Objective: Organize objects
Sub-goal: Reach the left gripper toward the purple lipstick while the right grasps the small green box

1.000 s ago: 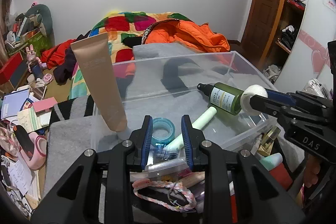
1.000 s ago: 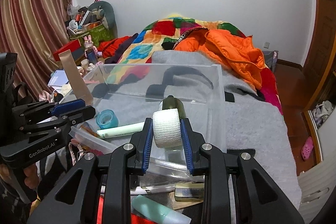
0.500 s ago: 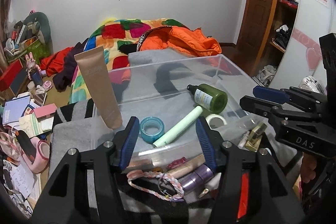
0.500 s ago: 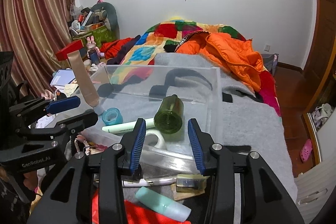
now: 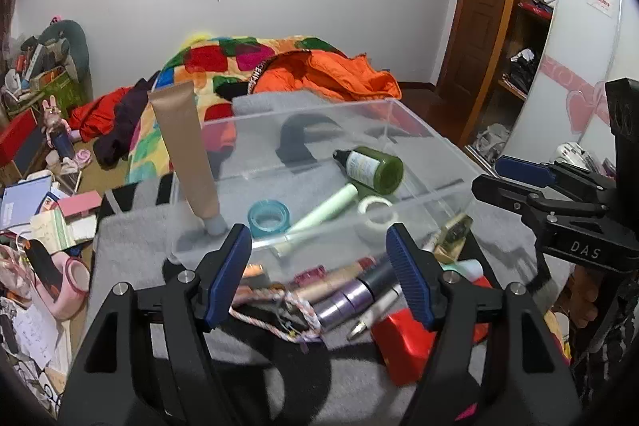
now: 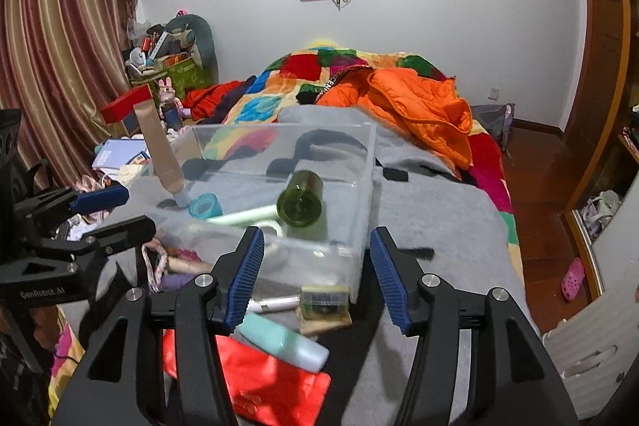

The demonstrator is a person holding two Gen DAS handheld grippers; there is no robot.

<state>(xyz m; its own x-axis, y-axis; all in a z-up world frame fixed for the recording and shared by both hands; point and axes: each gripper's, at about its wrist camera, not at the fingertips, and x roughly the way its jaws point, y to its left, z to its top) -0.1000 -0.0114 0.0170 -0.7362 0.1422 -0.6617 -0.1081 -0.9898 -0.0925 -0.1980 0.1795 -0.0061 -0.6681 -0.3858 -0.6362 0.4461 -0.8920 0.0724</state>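
Note:
A clear plastic bin (image 5: 423,130) (image 6: 361,186) sits on a grey blanket. Inside lie a green bottle (image 5: 369,168) (image 6: 300,200), a pale green tube (image 5: 321,212), a blue tape ring (image 5: 268,217) (image 6: 204,206), a white tape roll (image 5: 375,206) and a tan tube (image 5: 183,146) (image 6: 157,150) leaning upright. My left gripper (image 5: 319,274) is open and empty above loose cosmetics (image 5: 343,290) and a braided cord (image 5: 275,318). My right gripper (image 6: 317,272) is open and empty in front of the bin. It also shows in the left wrist view (image 5: 519,186).
A red pouch (image 6: 259,378) (image 5: 403,342), a mint tube (image 6: 283,344), a small perfume bottle (image 6: 323,302) and a white pen (image 6: 275,303) lie before the bin. Colourful quilt and orange jacket (image 6: 415,102) lie behind. Clutter (image 5: 36,210) lies on the floor at left.
My right gripper opened and dropped the white tape roll into the bin, then drew back. My left gripper opened wide and pulled back from the bin.

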